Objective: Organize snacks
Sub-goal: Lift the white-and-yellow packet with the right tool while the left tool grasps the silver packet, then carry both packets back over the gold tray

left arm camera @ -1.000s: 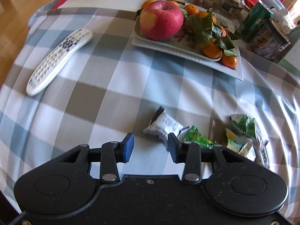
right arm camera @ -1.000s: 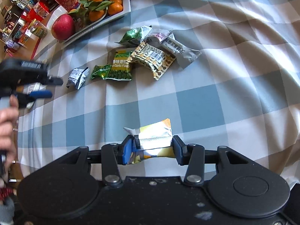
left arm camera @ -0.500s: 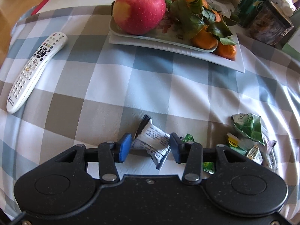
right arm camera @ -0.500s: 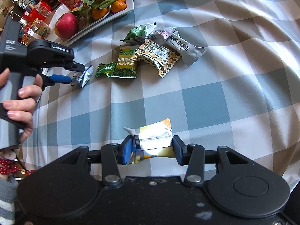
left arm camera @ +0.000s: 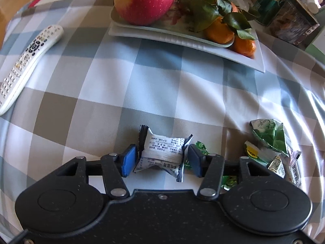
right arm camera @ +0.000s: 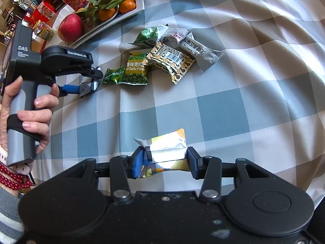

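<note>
Sorting still partway along: five packets lying bunched on the checked worktop (right arm camera: pixel 254 85), led by the green garlic-pea packet (right arm camera: pixel 135 69), at eleven o'clock of the right gripper (right arm camera: pixel 164 163), whose jaws are clamping a shiny yellow-and-silver packet (right arm camera: pixel 166 148), so that one and another are still waiting to join the rest. Straddling a small white crinkled packet (left arm camera: pixel 162 152) printed with black text, just at nine o'clock of the bunch, the left gripper (left arm camera: pixel 161 160) with jaws just opening, pads apart and not yet pressing
</note>
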Available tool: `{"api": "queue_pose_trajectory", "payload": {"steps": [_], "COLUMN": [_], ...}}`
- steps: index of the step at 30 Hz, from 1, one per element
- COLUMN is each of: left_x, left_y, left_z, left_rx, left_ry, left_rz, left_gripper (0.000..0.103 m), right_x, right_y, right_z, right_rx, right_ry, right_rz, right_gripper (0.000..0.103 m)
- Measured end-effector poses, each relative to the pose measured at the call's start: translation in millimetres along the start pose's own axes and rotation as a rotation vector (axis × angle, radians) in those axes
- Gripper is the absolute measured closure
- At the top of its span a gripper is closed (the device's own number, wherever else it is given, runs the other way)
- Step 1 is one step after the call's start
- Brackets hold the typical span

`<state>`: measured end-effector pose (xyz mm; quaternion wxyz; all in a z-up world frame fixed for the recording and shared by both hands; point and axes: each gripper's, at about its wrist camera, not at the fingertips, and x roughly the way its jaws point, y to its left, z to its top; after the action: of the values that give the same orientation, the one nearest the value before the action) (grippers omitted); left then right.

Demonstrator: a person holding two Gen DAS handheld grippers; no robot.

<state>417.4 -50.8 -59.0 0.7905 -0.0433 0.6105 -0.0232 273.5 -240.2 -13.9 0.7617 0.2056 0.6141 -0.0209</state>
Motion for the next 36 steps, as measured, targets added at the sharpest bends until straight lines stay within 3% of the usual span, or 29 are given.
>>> {"api": "queue_pose_trajectory", "payload": {"steps": [7,18,27,32,36], "left_x": [1.3,-27.3,-93.8,-120.3,-135.6], "left_y": [-6.2,11.4,16.4,16.5,17.1], "left_z": [1.0,-7.8,-82.0,-138.2,-184.3], "left_rx": [0.016,-0.095,-0.052,-0.017,0.005], "left_ry": [0.004,0.074,0.093,0.094,0.067], "left_rz": [0.035,0.023,-0.032,-0.069,-0.036], "left_gripper": [0.05,0.05,0.05,0.05,0.05], "right_x": [1.9,5.7,11.0,1.2,-14.3], "right_y": [0.3,-6.8,-26.0,-31.7,-25.8], "right_z": [0.0,5.2,9.3,2.6,-10.4], "right_rx": [-0.001,0.032,0.092,0.073,0.003], "right_ry": [0.003,0.004,0.012,-0.055,-0.143], "right_rz": [-0.004,-0.022,-0.047,-0.04,-0.011], "right_gripper": [0.056,0.056,0.056,0.056,0.056]}}
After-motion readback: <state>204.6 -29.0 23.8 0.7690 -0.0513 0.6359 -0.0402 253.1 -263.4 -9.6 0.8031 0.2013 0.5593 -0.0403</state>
